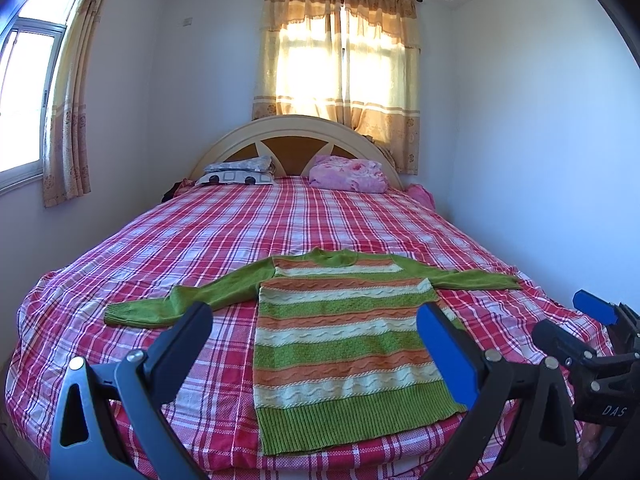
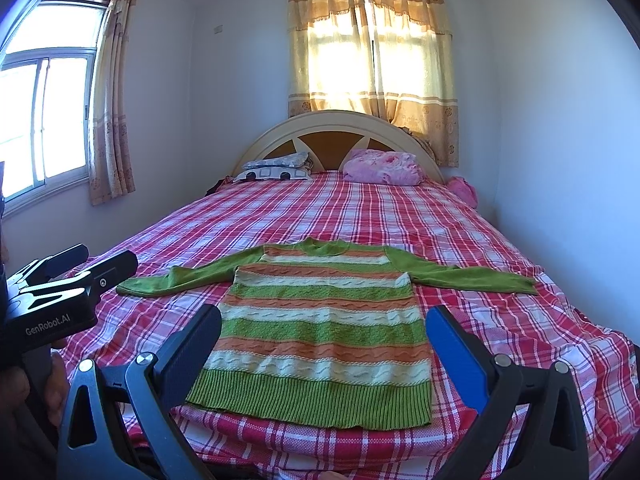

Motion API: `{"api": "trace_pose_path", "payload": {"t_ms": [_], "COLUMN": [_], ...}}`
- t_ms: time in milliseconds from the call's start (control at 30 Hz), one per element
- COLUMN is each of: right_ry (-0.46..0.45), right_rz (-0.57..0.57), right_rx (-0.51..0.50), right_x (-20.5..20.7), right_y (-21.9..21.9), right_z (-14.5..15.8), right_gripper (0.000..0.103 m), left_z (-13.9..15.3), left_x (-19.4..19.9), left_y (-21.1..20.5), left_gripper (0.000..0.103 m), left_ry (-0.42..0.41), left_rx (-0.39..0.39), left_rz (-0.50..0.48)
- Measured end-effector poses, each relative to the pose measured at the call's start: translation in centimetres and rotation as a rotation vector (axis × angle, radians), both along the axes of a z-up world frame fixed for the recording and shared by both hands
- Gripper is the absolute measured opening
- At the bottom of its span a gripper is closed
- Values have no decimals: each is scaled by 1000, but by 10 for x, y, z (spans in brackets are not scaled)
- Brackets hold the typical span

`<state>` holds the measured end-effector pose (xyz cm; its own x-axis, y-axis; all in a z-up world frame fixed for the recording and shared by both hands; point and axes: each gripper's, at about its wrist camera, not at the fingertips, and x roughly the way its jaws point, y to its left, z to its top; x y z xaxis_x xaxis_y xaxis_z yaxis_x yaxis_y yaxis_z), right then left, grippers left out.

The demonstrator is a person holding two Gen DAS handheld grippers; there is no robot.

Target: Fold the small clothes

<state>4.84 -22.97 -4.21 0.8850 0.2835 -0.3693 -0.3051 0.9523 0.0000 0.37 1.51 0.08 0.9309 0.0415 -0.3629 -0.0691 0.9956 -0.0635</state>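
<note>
The striped sweater (image 1: 340, 344) lies flat on the bed (image 1: 160, 240), bottom edge near the grippers and neck far away, sleeves spread out sideways. Both grippers hang above the near edge with fingers wide apart, holding nothing. The left gripper (image 1: 314, 336) is closer to the left sleeve (image 1: 180, 304), the right gripper (image 2: 324, 340) to the right sleeve (image 2: 476, 278).

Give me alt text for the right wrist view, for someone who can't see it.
A striped green, orange and cream sweater lies flat, sleeves spread, on a red plaid bed. The open right gripper hovers above its hem, empty, and the left gripper shows at the left edge. Pillows and a curtained window are behind.
</note>
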Motion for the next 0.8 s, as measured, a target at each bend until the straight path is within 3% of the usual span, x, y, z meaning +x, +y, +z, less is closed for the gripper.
{"api": "trace_pose_path", "payload": {"t_ms": [433,800], "right_ry": [18,83], "right_rz": [35,71], "right_rx": [16,-2], "right_x": [7,38], "right_y": [-6,-14], "right_z": [-8,-39], "right_gripper": [102,102], "left_z": [-4,-34], "left_x": [3,31], "left_y": [3,11], "left_gripper": [103,103], "left_ry": [9,58], "left_rx": [-1,7], "left_rz": [0,0]}}
